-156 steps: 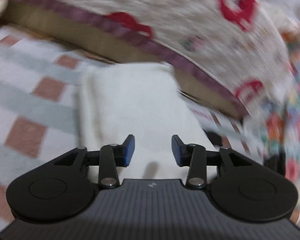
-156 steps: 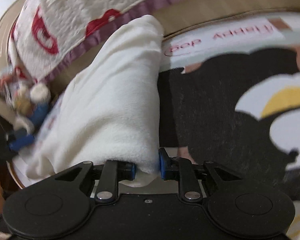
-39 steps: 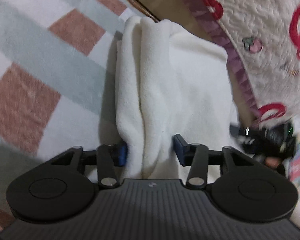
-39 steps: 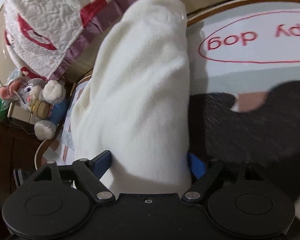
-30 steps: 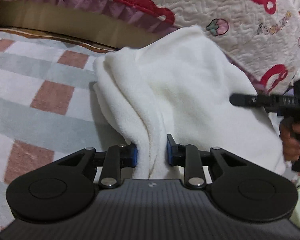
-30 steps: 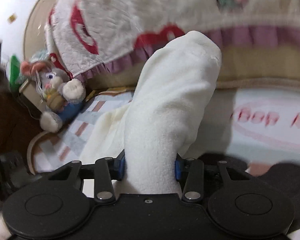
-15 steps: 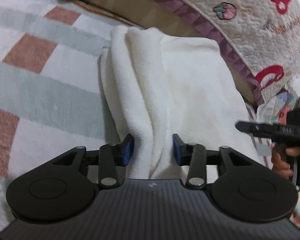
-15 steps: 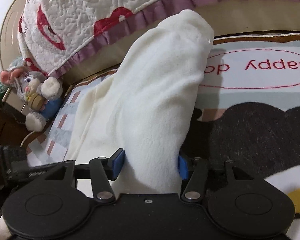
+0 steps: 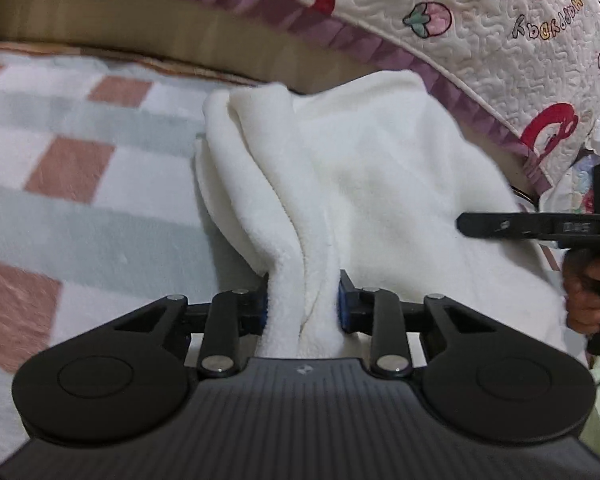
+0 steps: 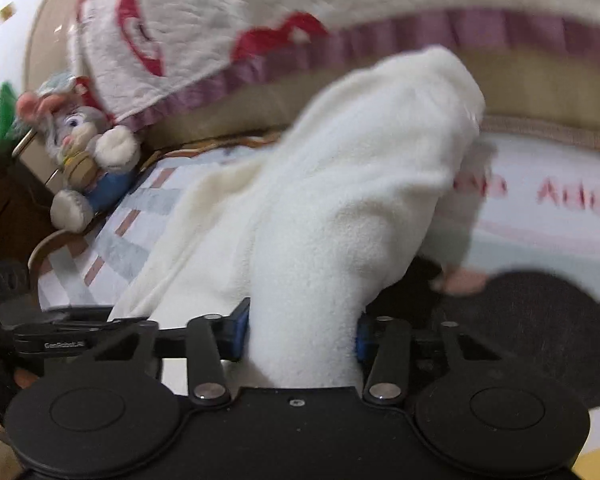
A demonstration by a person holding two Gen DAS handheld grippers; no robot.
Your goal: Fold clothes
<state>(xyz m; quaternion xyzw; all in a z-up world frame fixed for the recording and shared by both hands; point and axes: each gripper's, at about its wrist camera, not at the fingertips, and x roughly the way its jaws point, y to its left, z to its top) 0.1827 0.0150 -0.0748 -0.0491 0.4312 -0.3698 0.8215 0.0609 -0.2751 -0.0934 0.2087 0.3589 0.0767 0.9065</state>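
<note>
1. Left gripper [image 9: 302, 304] clamps a bunched edge of the white fleece garment [image 9: 364, 184], blue pads pressing folds on both sides
2. Right gripper [image 10: 302, 334] is closed around a thick roll of the same garment [image 10: 340, 208], lifted off the bed
3. Garment lies on the checked blanket [image 9: 68, 200], far end against the quilted cover [image 9: 500, 40] with purple ruffle
4. Quilt shows upside-down lettering, too small to read
5. Right-wrist view: blanket [image 10: 548, 216] has blurred red mirrored text, unreadable; the other gripper's body reads "GenRobot.AI" faintly
6. Plush rabbit [image 10: 80, 148] sits at bed edge, left
7. Hand [image 9: 588, 296] holds the other gripper's handle in left-wrist view
</note>
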